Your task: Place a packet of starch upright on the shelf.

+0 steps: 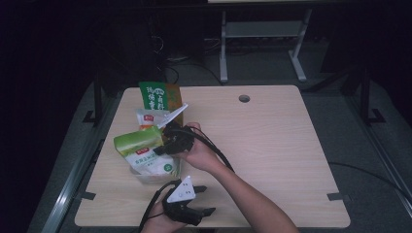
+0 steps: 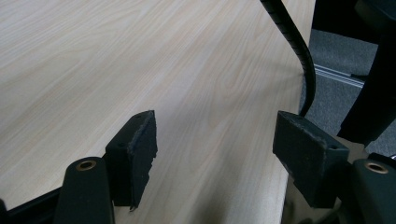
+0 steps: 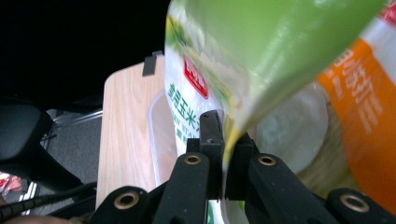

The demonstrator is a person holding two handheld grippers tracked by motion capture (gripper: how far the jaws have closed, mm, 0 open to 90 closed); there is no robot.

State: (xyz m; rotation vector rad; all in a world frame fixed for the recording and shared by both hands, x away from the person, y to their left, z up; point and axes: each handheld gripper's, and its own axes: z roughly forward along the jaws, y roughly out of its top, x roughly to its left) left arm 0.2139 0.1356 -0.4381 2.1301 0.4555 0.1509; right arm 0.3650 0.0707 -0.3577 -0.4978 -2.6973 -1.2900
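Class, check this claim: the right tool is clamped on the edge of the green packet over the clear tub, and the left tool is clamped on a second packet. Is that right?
Not quite. The right tool does pinch the green packet over the clear tub, but the left tool stands open over bare table, holding nothing, as the left gripper view shows.

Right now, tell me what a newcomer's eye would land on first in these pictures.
First, the green and white bag at the table's left side, pinched by its edge in the right gripper above a clear container. Behind it stand an orange and white bag and a dark green bag. The left gripper waits open at the near edge.
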